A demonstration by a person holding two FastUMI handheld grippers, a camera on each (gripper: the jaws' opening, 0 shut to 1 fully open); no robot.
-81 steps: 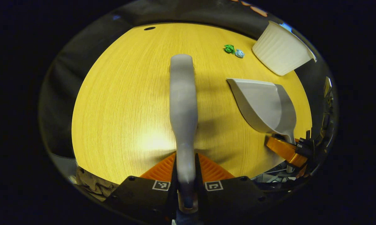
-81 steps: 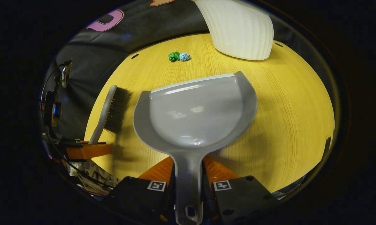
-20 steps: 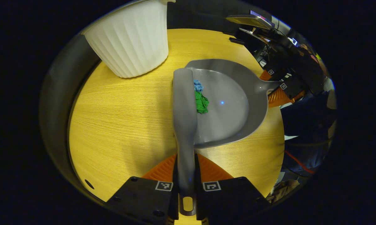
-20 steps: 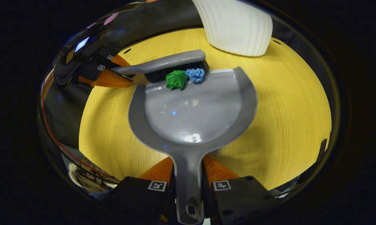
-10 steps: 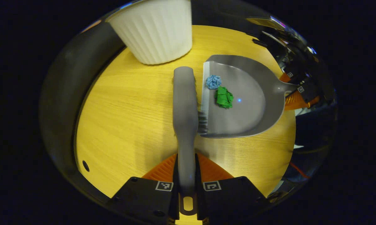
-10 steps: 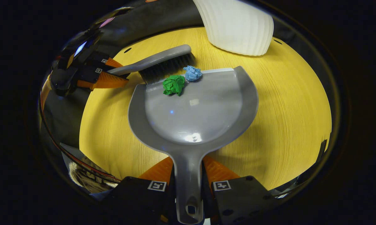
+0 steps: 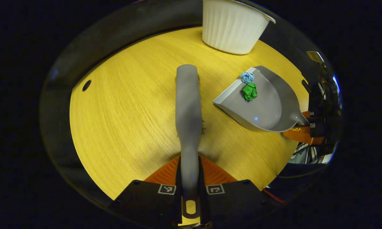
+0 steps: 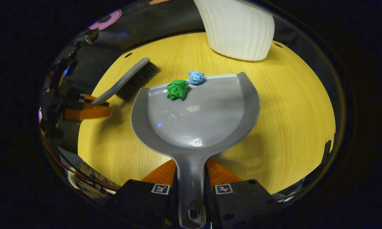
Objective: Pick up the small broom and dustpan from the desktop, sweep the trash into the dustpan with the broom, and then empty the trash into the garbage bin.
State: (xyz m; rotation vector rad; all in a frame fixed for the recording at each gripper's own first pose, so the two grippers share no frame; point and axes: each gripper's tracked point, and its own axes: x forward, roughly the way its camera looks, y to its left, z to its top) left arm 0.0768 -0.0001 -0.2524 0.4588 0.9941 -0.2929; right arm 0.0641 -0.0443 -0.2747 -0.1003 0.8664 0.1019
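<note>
My left gripper (image 7: pixel 189 165) is shut on the handle of the grey broom (image 7: pixel 187 105), which points forward over the yellow desktop (image 7: pixel 124 111). In the right gripper view the broom (image 8: pixel 127 81) and the left gripper (image 8: pixel 88 111) sit at the left, apart from the pan. My right gripper (image 8: pixel 191 173) is shut on the handle of the grey dustpan (image 8: pixel 200 111). A green paper ball (image 8: pixel 177 89) and a blue paper ball (image 8: pixel 196 77) lie just inside the pan's front lip. The left gripper view shows the dustpan (image 7: pixel 267 105), the green ball (image 7: pixel 249 92), the blue ball (image 7: pixel 247 77) and the right gripper (image 7: pixel 300 132).
A white ribbed garbage bin (image 8: pixel 240 30) stands on the desktop just beyond the dustpan's lip, also the bin (image 7: pixel 232 28) at the top of the left gripper view. A small round hole (image 7: pixel 86 85) marks the desk near its edge. Black cloth surrounds the desk.
The broom has swung away from the dustpan's lip to the left and now sits apart from it. Both paper balls stay inside the pan near its lip.
</note>
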